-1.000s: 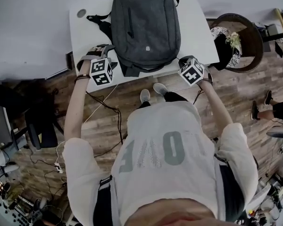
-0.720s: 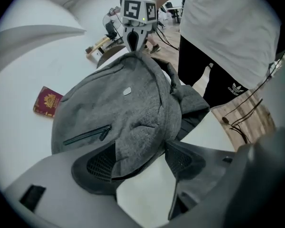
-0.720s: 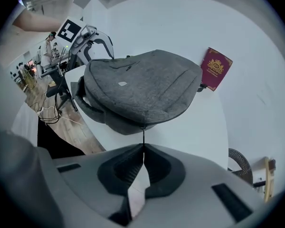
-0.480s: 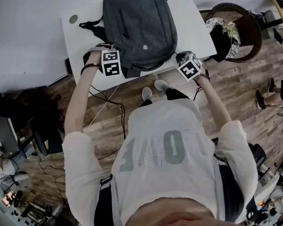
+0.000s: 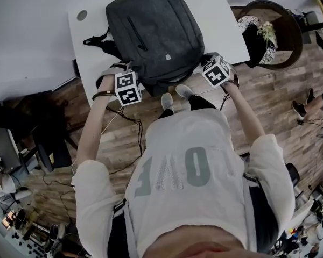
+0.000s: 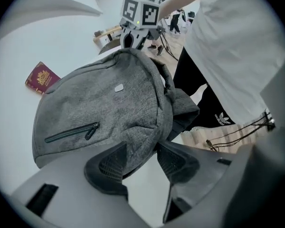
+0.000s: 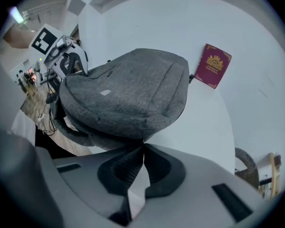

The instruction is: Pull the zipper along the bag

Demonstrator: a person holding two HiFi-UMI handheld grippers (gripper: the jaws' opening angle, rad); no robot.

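backpack (image 5: 153,34) lies at the front edge of the desk (image 5: 223,26); the left gripper (image 6: 142,146) has just been closing its half-open jaws around the near corner fabric, not pressing yet. right gripper (image 7: 143,148) is closed at the opposite rim, probably on the zipper tab. next, i think, left clamps, right pulls; the red booklet (image 7: 213,65) lies well apart.
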